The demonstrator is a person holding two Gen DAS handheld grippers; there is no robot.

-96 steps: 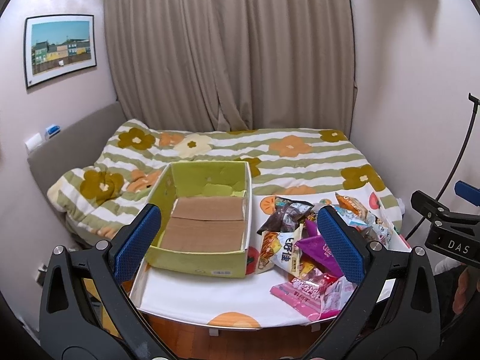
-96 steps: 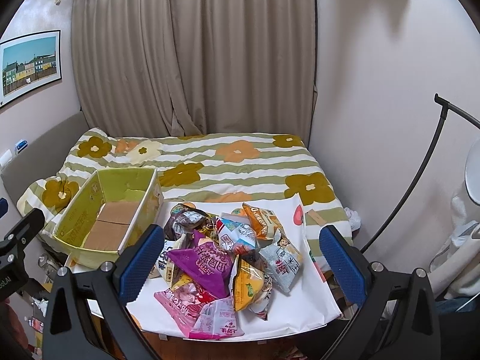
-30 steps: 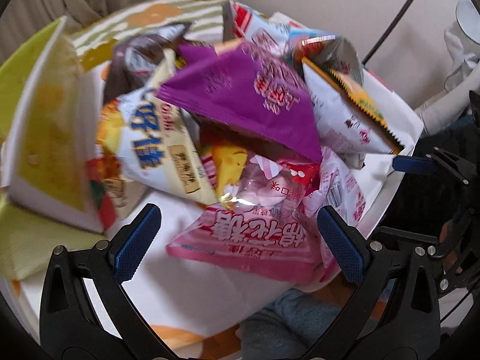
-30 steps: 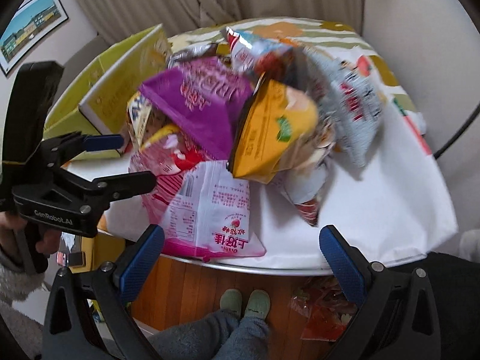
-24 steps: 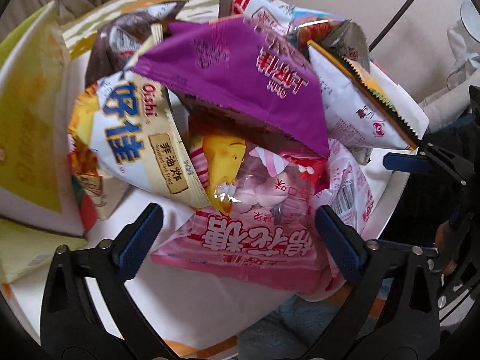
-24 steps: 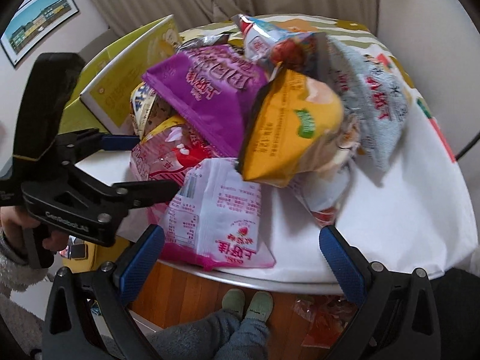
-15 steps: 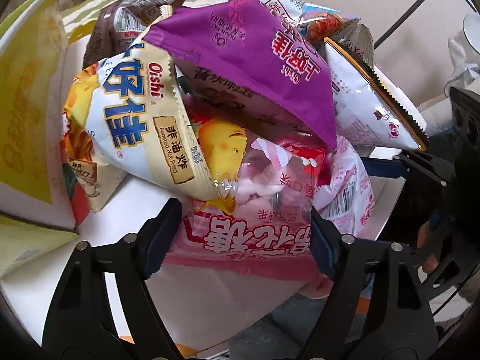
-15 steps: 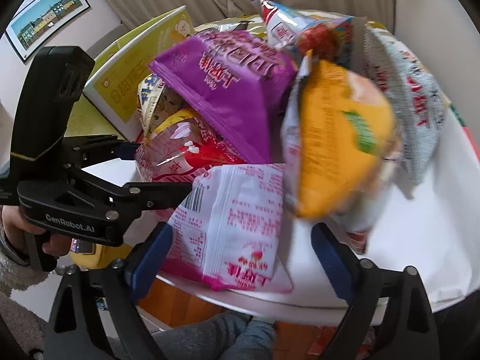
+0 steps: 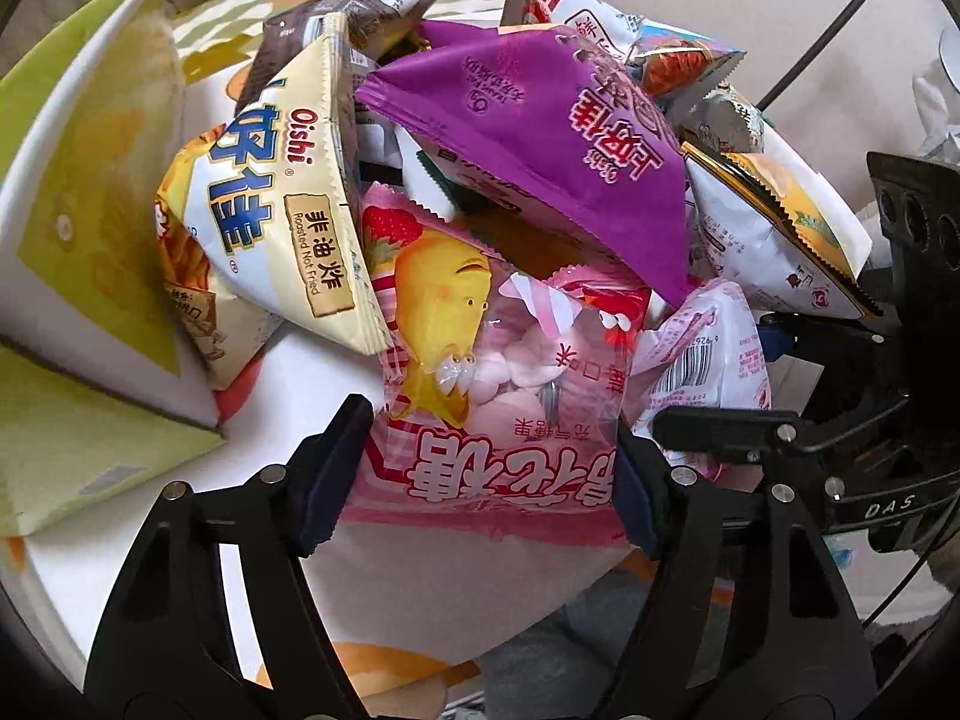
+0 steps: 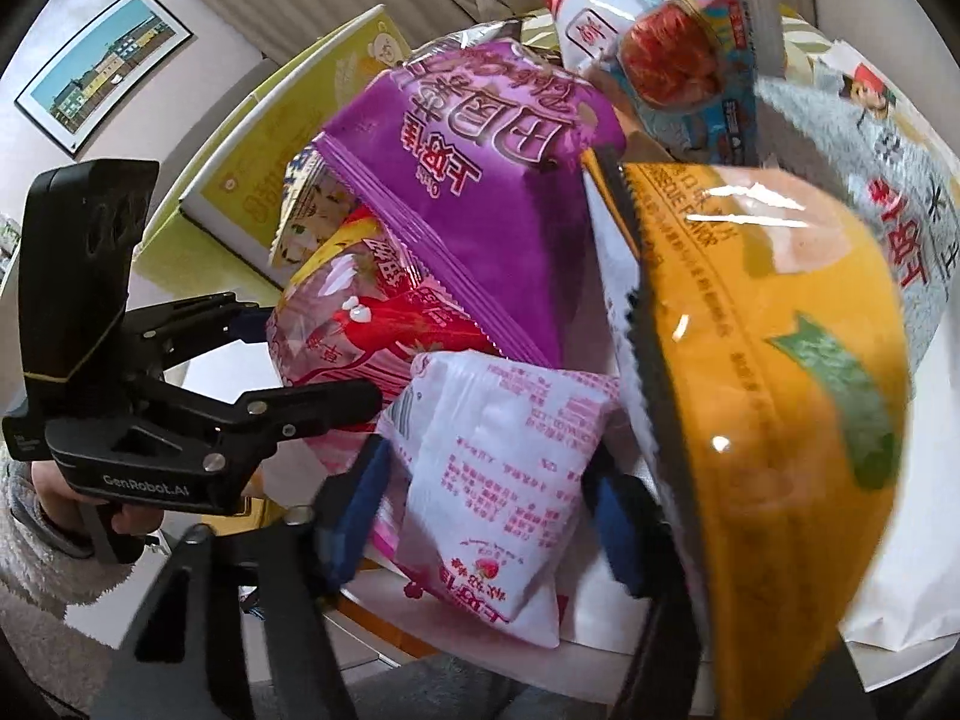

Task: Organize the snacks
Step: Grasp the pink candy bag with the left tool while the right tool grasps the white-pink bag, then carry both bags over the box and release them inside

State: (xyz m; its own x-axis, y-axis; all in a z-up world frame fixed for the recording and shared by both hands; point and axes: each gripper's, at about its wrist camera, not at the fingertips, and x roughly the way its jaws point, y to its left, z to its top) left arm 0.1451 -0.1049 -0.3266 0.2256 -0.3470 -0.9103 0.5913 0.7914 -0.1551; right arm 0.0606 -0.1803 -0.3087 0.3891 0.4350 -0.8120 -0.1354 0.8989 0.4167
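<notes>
We are closing the left tool (image 9: pixel 489 480) around the near end of the pink candy bag (image 9: pixel 504 414), its blue pads (image 9: pixel 327 480) pressing both sides of the bag, so the jaws are narrowed onto it. The bag is lying at the front of the snack heap on the white table (image 9: pixel 420 600), at about 6 o'clock from the purple bag (image 9: pixel 540 138) that is leaning over it. At 9 o'clock of the heap the cream chip bag (image 9: pixel 282 210) is standing against the yellow-green box (image 9: pixel 90 228). We are pinching the right tool (image 10: pixel 486 516) onto the small white-and-pink packet (image 10: pixel 498 480), with both blue pads (image 10: pixel 354 516) touching its edges. That packet is resting at the table's near edge, just beside the candy bag at its 3 o'clock side. The orange bag (image 10: pixel 780 420) is bulging at 3 o'clock of the packet, close to the lens and blurred.
</notes>
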